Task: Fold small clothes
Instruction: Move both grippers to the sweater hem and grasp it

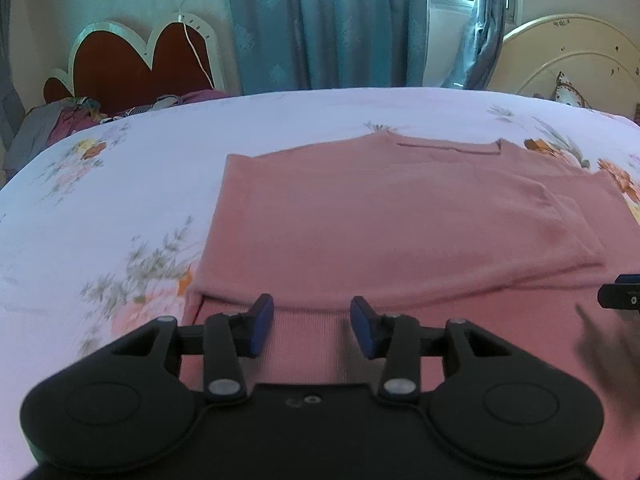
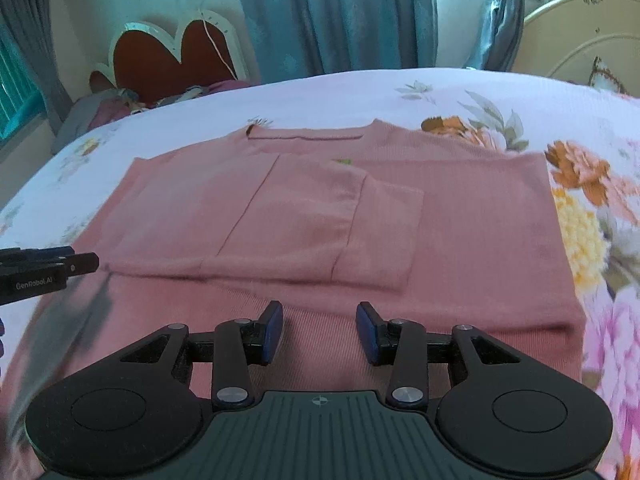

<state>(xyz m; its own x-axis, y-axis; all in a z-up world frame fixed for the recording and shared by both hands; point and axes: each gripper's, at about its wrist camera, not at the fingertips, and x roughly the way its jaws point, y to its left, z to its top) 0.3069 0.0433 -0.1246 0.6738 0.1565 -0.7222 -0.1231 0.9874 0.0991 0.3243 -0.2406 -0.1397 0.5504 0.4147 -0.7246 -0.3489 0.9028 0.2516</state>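
A pink knit sweater (image 1: 380, 216) lies flat on the bed, neckline at the far side, both sleeves folded in across the body; it also shows in the right wrist view (image 2: 360, 208). My left gripper (image 1: 312, 326) is open and empty, just above the sweater's ribbed hem near its left corner. My right gripper (image 2: 320, 330) is open and empty above the hem near the right side. The right gripper's tip shows at the left wrist view's right edge (image 1: 620, 294). The left gripper's tip shows at the right wrist view's left edge (image 2: 52, 266).
The bed has a white floral sheet (image 1: 100, 208). A red heart-shaped headboard (image 1: 136, 64) and a heap of clothes (image 1: 60, 116) are at the far left. Blue curtains (image 1: 320, 24) hang behind. A cream round headboard (image 1: 572, 56) stands far right.
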